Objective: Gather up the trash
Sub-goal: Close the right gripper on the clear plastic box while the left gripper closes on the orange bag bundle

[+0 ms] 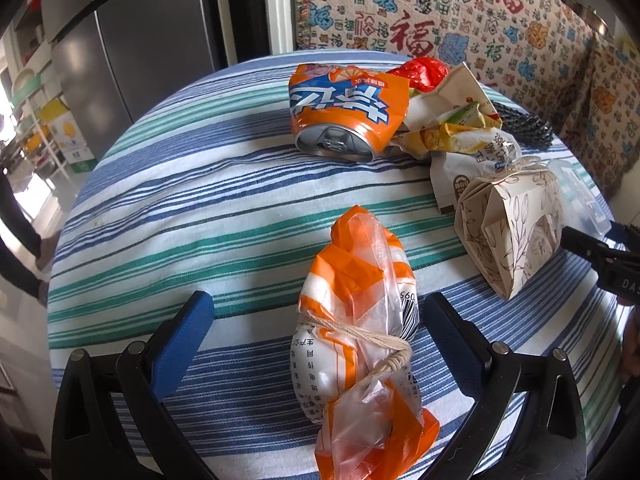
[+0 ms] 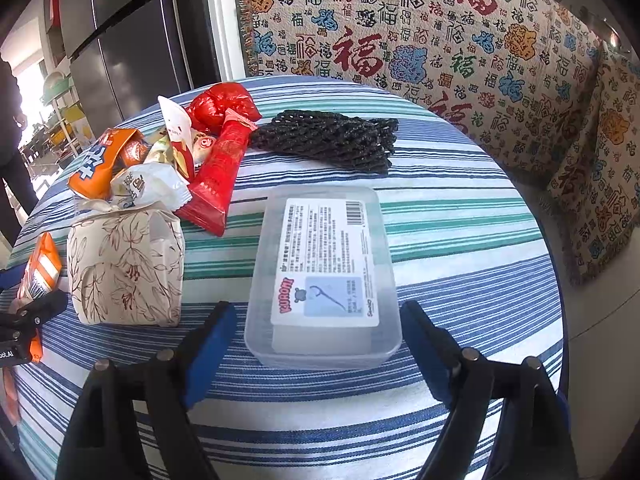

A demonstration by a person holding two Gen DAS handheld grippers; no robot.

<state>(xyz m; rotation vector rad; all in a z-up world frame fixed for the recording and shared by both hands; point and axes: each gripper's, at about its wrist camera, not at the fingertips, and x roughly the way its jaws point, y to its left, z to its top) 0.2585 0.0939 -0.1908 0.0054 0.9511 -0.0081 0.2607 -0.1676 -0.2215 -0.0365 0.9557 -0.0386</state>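
left gripper (image 1: 316,320) wide open straddling orange wrapper (image 1: 360,320), near counter (image 1: 160,208) edge | right gripper (image 2: 316,320) wide open around plastic box (image 2: 324,276), holds nothing | risk: crinkly film probably slips; box skids off fingers

A home: fridge (image 1: 132,40), patterned sofa throw (image 2: 440,40), striped tablecloth (image 1: 180,208).

orange wrapper (image 2: 40,268) partly edge-cropped
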